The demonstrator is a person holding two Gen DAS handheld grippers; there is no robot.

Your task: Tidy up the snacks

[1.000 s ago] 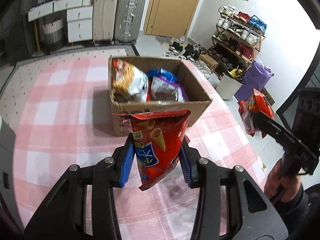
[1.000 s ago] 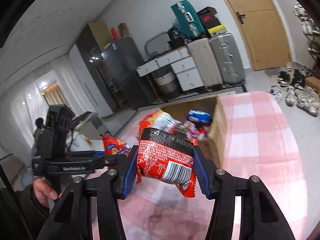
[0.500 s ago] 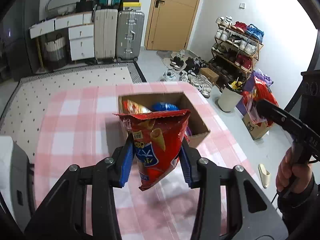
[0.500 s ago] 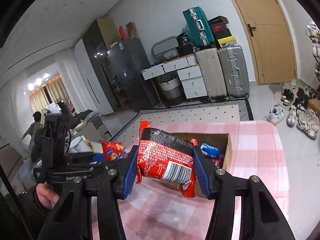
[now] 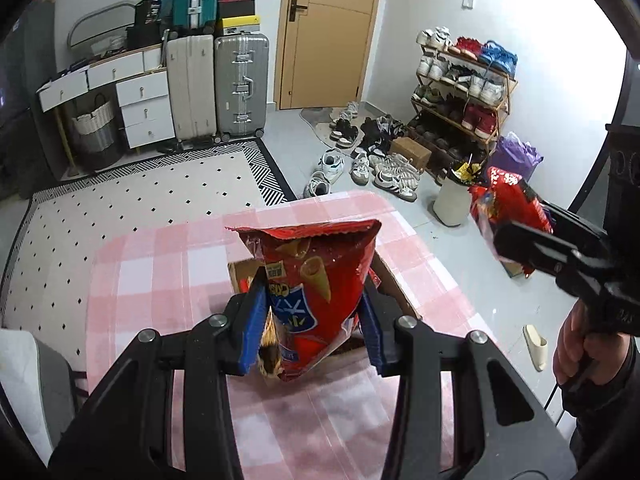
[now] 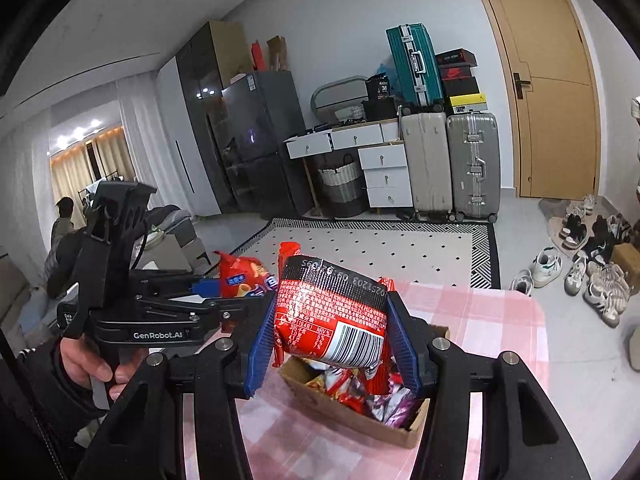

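while both tongs keep clamping their snacks, the left tongs [image 5: 314, 322] with the red chip bag [image 5: 310, 284] and the right tongs [image 6: 334, 342] with the red packet [image 6: 332, 320] have risen high above the box [image 6: 360, 412] on the counter [image 5: 160, 264], so neither is stowed yet.

1. In the left wrist view, the cardboard box [image 5: 394, 280] sits on the table [image 5: 160, 264] at center, mostly hidden behind the chip bag [image 5: 316, 280].
2. The rug [image 5: 132, 196] lies beyond the table at 11 o'clock.
3. Two suitcases [image 5: 218, 84] stand behind the rug at 12 o'clock.
4. The shoe rack [image 5: 464, 92] stands at 2 o'clock, with loose shoes [image 5: 384, 164] on the floor before it.
5. In the right wrist view, the box holds snack packets [image 6: 360, 396].
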